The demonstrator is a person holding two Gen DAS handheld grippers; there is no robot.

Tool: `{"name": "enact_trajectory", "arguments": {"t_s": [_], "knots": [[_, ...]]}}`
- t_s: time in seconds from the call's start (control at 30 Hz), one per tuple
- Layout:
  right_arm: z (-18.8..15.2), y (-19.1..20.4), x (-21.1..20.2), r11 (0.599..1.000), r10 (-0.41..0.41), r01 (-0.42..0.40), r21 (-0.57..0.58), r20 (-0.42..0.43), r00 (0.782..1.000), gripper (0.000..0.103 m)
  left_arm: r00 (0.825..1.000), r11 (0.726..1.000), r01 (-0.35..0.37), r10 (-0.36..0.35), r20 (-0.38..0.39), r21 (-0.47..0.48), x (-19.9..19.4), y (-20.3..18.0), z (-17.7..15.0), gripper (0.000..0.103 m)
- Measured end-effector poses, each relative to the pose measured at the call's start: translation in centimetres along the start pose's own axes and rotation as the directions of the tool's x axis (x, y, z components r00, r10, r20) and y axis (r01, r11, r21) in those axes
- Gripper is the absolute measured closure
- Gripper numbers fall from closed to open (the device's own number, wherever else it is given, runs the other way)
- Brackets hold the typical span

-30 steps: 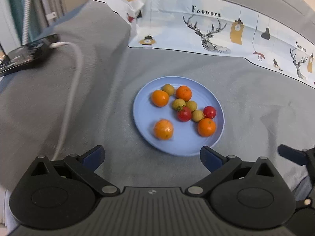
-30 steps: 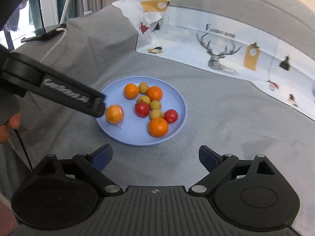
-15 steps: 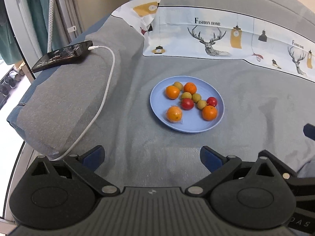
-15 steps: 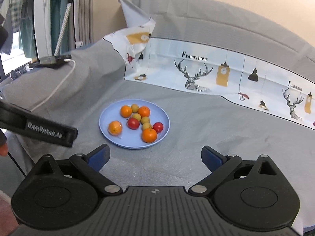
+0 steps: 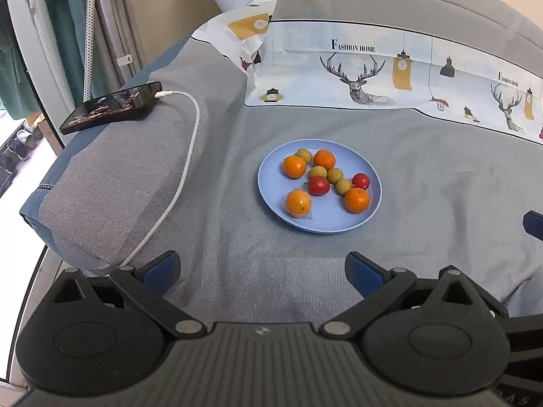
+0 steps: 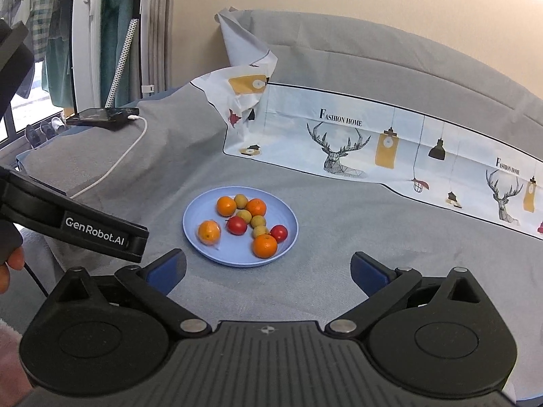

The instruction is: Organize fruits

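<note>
A light blue plate (image 5: pixel 325 222) lies on the grey bedspread and also shows in the right wrist view (image 6: pixel 203 244). On it are several oranges, one of them wrapped in clear film (image 5: pixel 297 202) (image 6: pixel 209 232), two red tomatoes (image 5: pixel 318 185) (image 6: pixel 236 225) and several small yellow-green fruits (image 5: pixel 335 175) (image 6: pixel 258 221). My left gripper (image 5: pixel 263 268) is open and empty, well short of the plate. My right gripper (image 6: pixel 268 269) is open and empty, just short of the plate's near rim.
A black phone (image 5: pixel 112 107) on a white charging cable (image 5: pixel 176 186) lies on the raised grey fold at the left. A printed sheet with deer pictures (image 5: pixel 373 74) lies behind the plate. The left gripper's black body (image 6: pixel 85 234) juts in at the left of the right wrist view.
Both grippers have pulled back and up from the plate, which now looks smaller and farther. The fruit on the plate has not moved.
</note>
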State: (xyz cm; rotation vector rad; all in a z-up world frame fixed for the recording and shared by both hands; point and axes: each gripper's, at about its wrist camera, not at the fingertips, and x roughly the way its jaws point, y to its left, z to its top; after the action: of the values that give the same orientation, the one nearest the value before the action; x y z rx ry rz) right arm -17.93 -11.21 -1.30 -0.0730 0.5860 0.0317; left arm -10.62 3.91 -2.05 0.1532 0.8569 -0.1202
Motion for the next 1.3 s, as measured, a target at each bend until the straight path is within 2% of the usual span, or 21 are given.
{"name": "enact_trajectory", "arguments": {"t_s": [1.3], "knots": [[-0.21, -0.29, 0.55, 1.000, -0.001, 0.001, 0.022, -0.019, 1.000, 0.001, 1.000, 1.000, -0.023, 0.023, -0.018, 0.022, 0.72, -0.08, 0.02, 0.000]]}}
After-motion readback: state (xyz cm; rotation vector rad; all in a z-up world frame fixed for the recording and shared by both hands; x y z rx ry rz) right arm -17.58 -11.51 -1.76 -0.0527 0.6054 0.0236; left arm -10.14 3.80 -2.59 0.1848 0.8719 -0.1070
